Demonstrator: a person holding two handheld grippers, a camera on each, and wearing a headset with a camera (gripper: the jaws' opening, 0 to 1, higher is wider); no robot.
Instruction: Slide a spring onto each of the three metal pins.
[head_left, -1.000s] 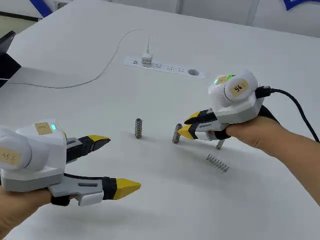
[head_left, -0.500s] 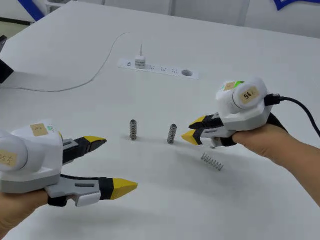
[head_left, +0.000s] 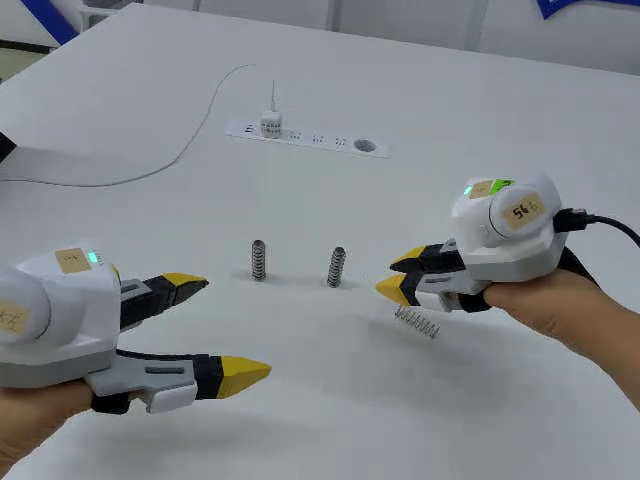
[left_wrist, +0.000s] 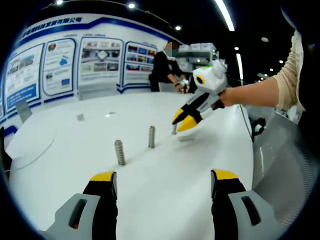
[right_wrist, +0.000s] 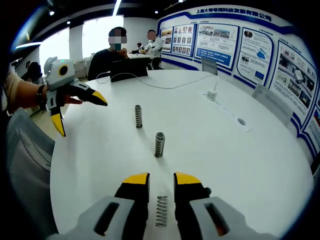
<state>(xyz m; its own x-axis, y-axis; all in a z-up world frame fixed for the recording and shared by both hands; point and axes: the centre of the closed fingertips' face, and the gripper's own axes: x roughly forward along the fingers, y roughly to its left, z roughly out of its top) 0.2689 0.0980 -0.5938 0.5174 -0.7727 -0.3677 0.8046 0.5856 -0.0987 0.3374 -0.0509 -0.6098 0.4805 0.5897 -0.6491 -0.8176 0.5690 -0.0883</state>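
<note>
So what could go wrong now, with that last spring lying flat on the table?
The loose spring lies flat and is thin; the right tongs could pinch it crooked or flick it away across the smooth table. They also hang close to the nearer standing spring, so a careless swing might knock it.

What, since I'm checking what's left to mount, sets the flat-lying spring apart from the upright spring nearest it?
Pose: the flat spring lies on its side on the table; the upright spring stands vertical.
Look: the flat spring's coils are open and see-through; the upright spring looks denser and darker.
Place: the flat spring lies ahead of the right tongs; the upright spring stands clear of them.
Both are metal coils.
</note>
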